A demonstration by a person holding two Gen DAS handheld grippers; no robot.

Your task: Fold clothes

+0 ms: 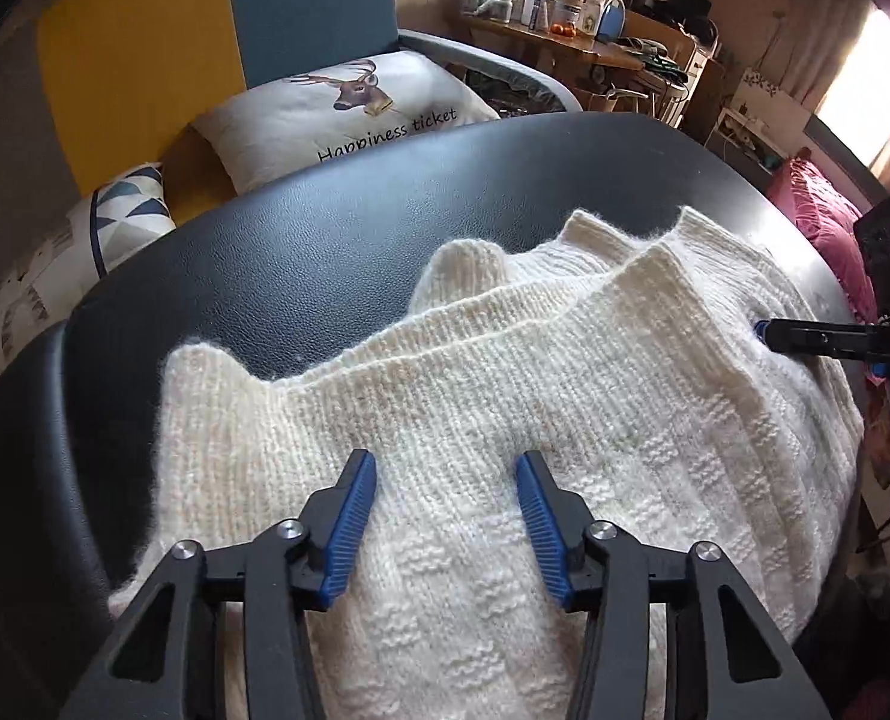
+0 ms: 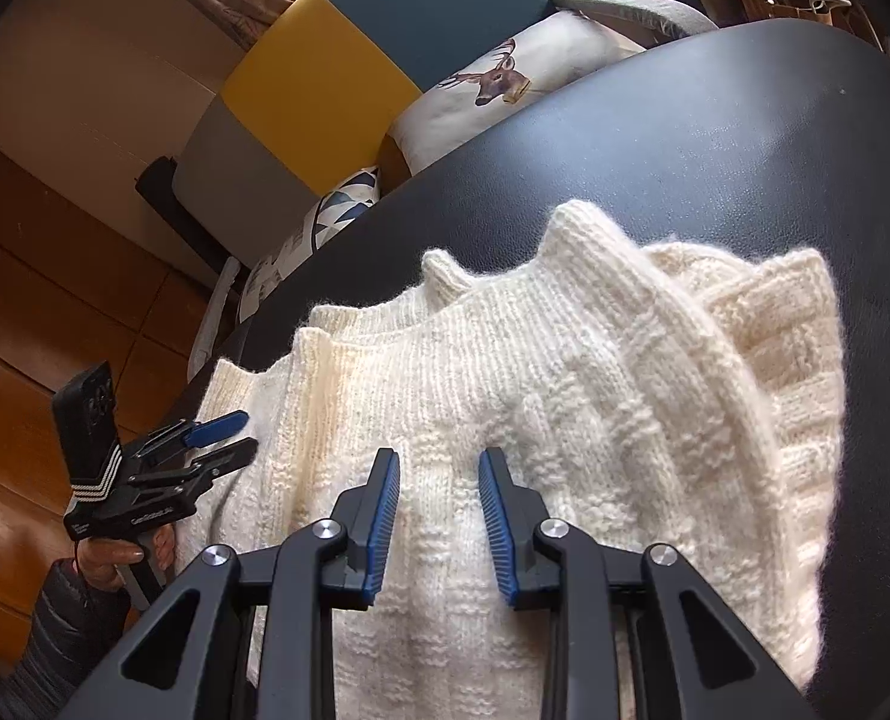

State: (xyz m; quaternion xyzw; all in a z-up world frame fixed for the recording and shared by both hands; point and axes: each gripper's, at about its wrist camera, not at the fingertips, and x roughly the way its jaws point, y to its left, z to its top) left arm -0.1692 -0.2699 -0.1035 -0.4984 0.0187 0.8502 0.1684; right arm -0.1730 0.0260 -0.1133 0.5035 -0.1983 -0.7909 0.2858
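Deer cushion (image 1: 348,114) behind black table (image 1: 324,240), perhaps touching.

"Happiness ticket" on the deer pillow (image 1: 348,114)

Cream sweater (image 1: 493,420): chunky wool-like knit, fuzzy, w/ ribbed hems & raised block texture. Table (image 1: 324,252): black leather-look cover, fine grain, semi-gloss sheen. Left gripper (image 1: 446,471) & right gripper (image 2: 438,468): matt black plastic arms, ridged blue rubbery pads, shiny metal pivot pins. Deer-print pillow (image 1: 348,114): smooth white cloth. Floor (image 2: 36,276): glossy wood. Sleeve (image 2: 66,618): dark quilted, slight sheen.
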